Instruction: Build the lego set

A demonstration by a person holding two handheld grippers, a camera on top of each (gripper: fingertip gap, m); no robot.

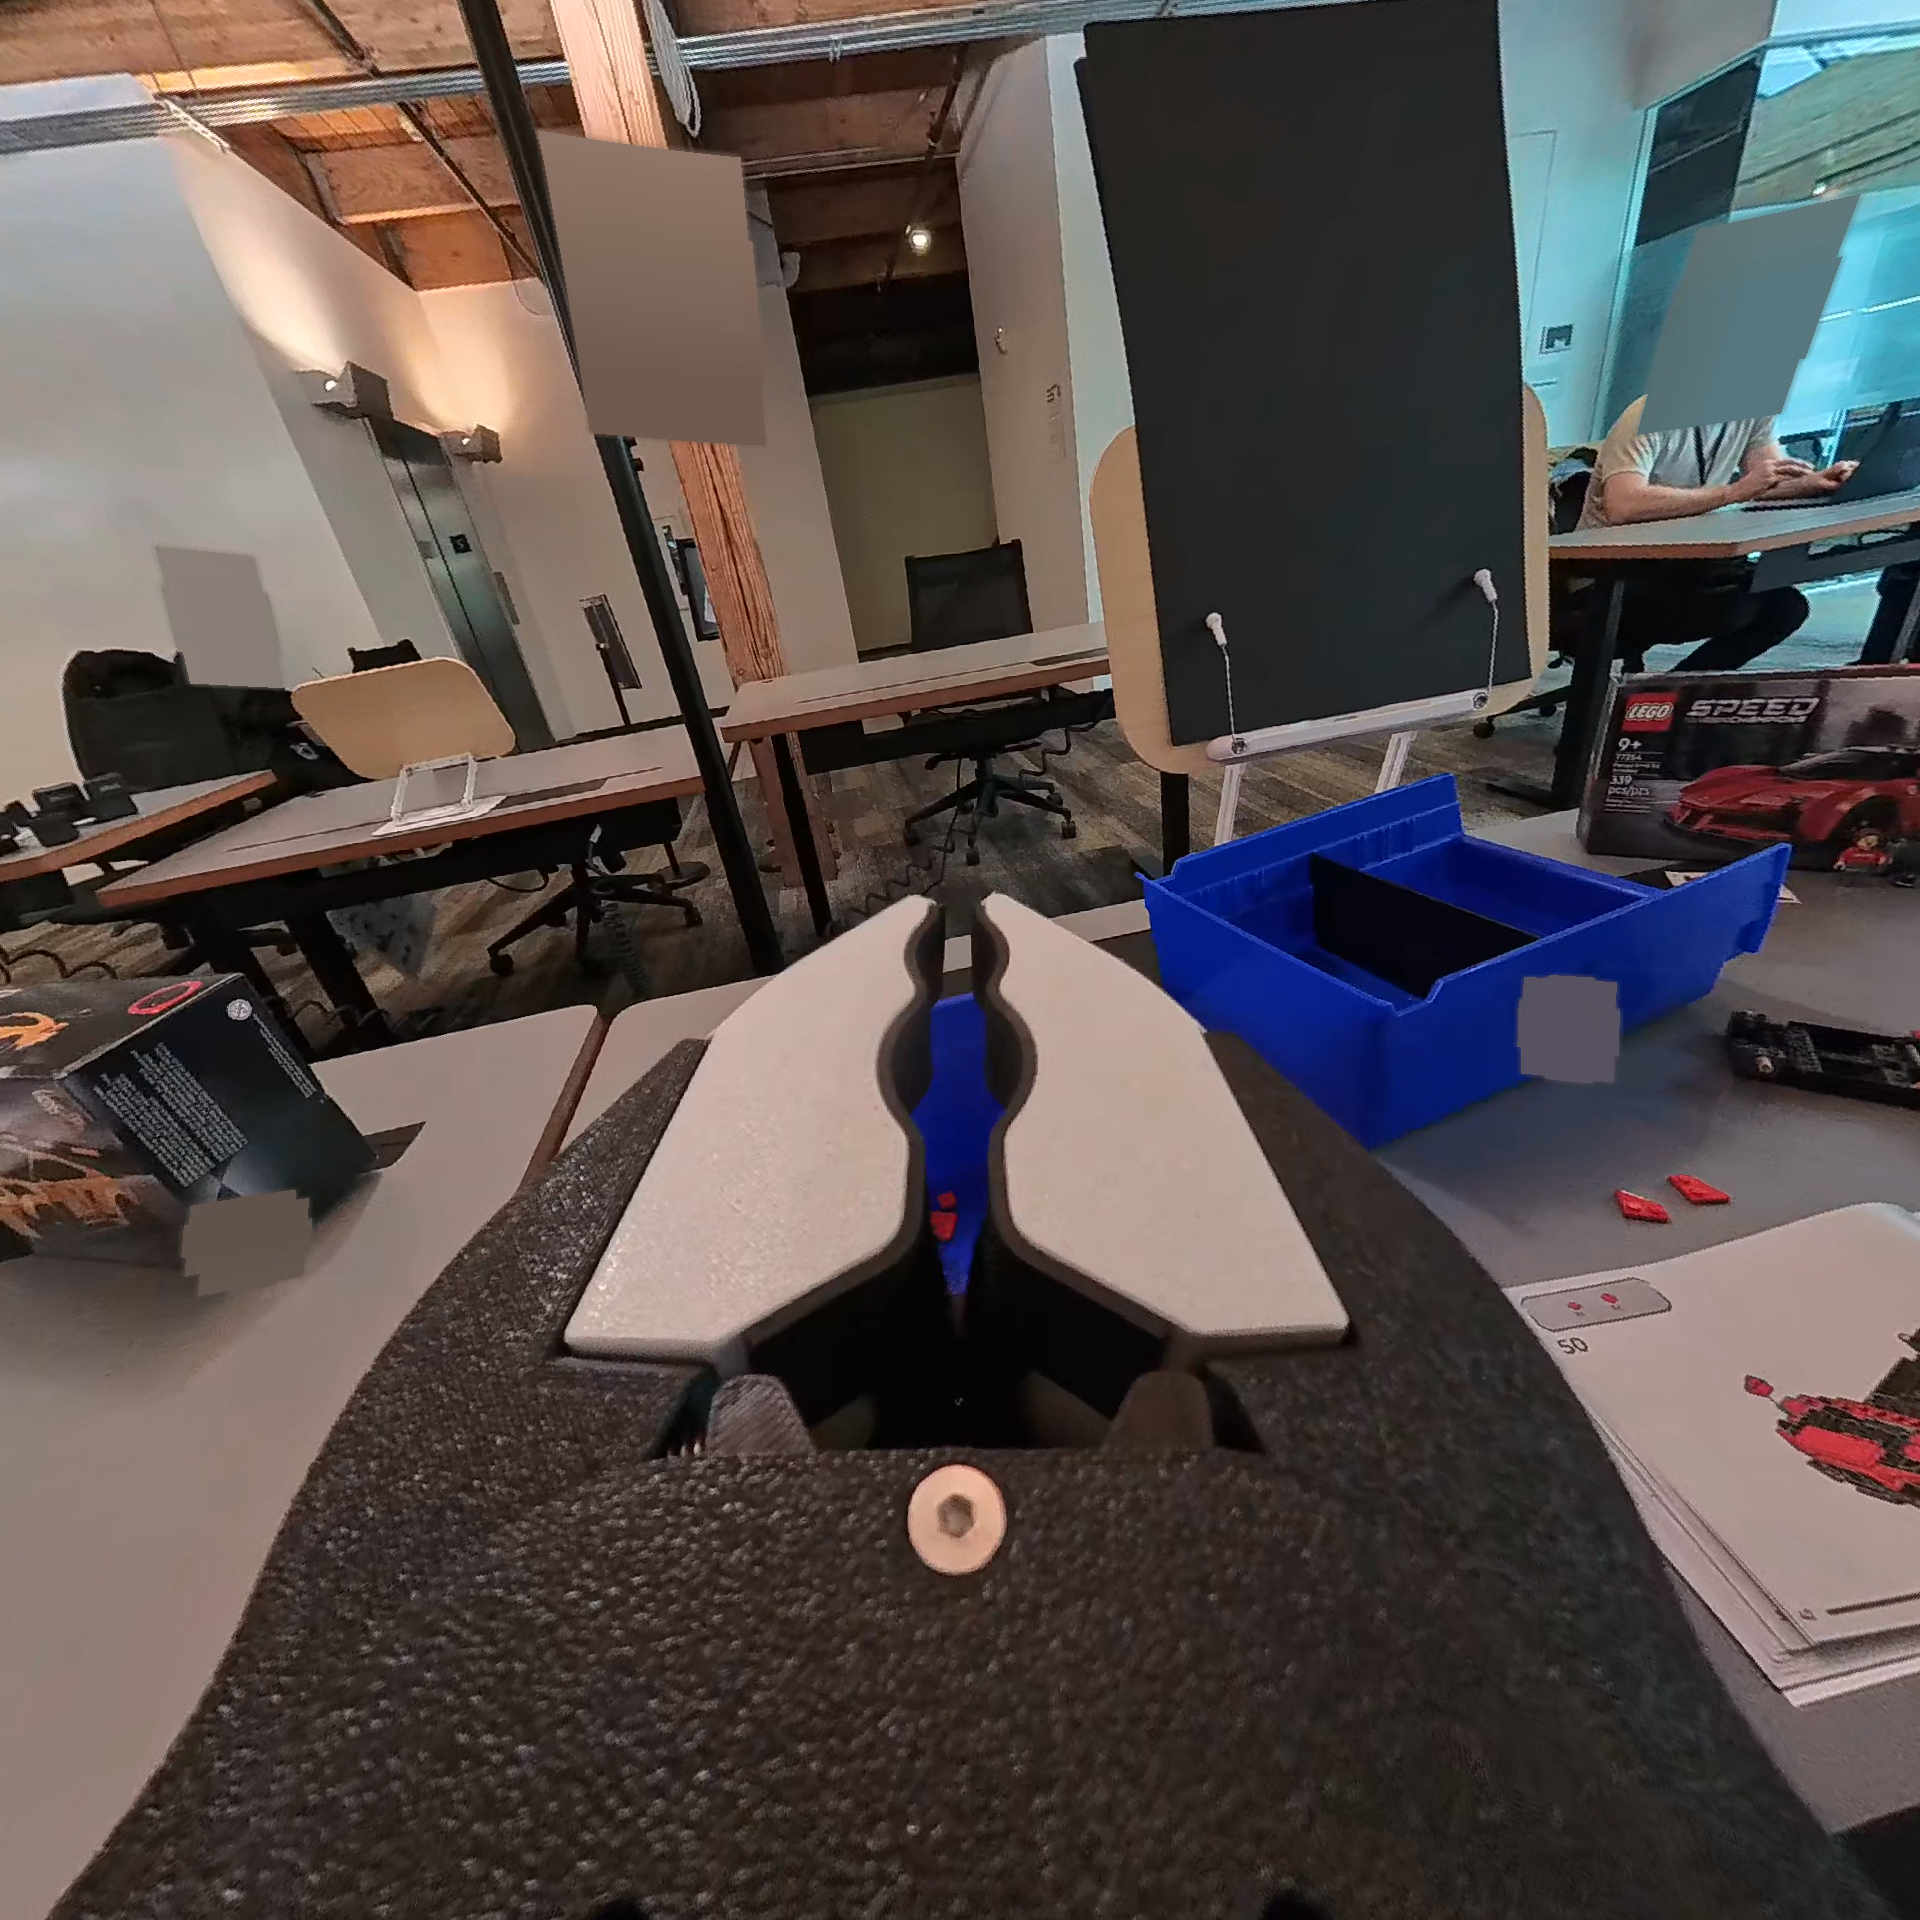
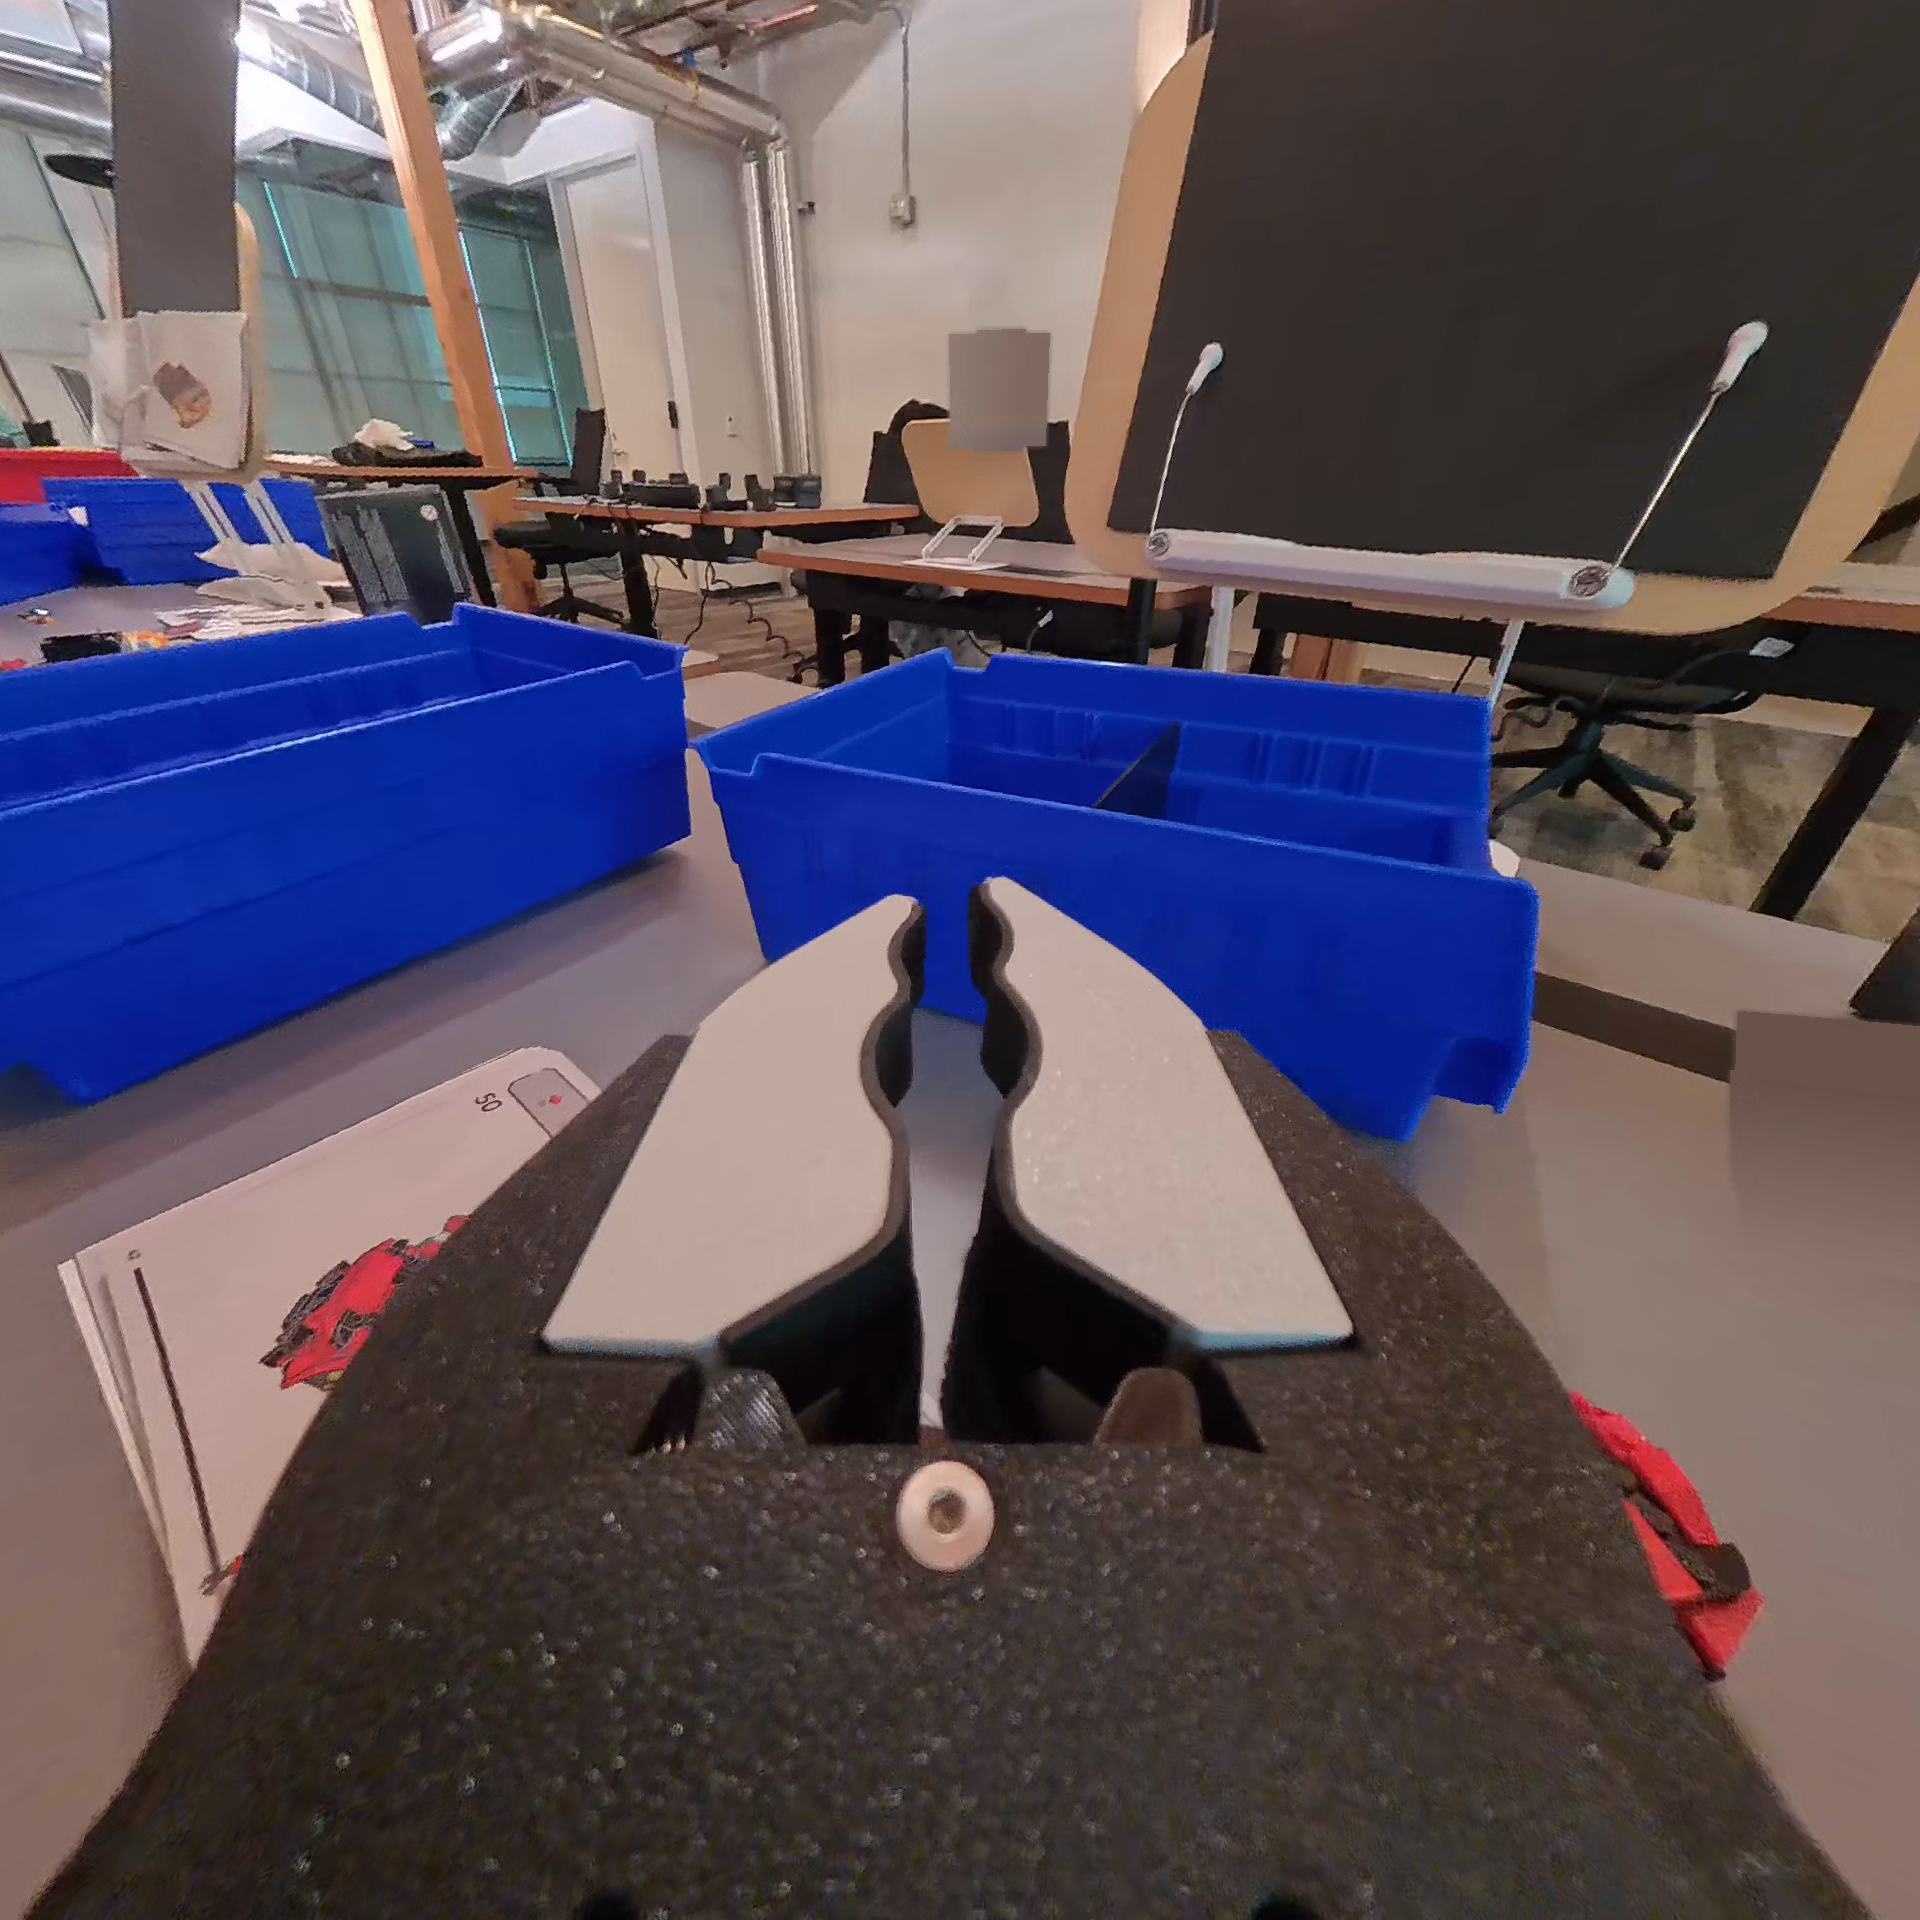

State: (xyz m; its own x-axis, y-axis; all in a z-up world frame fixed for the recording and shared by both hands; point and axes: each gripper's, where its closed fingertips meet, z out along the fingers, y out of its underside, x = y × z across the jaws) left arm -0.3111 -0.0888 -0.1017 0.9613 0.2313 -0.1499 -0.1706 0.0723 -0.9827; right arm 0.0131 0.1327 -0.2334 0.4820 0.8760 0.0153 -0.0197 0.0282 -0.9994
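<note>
Blue plastic dominates both views — a divided bin with ribbed walls and a flat black divider splitting it into two compartments. Everything else is placed from that bin.

Ahead of it, the left gripper hangs with its pale grey, wavy-edged fingers nearly together, only a thin slit between the tips and nothing held; its body is coarse, pebbled black. Through the slit a second blue surface and a small red bit show, too little visible to say what they are. In front of the bin, on the smooth grey table, lie two small red wedge pieces, close to each other. Beside them lies the open instruction booklet, white pages printed with a red car drawing. At the bin's right front corner rests a black studded chassis part. Behind the bin to the right stands the set's box, dark card with a red sports car pictured and printed branding. Directly behind the bin rises a matte black board on a pale wooden stand.

From the other side, the right gripper faces the bin, its fingers likewise almost closed and empty. A long blue bin sits left of the divided one. A red-and-black assembly lies at the gripper body's right edge.
</note>
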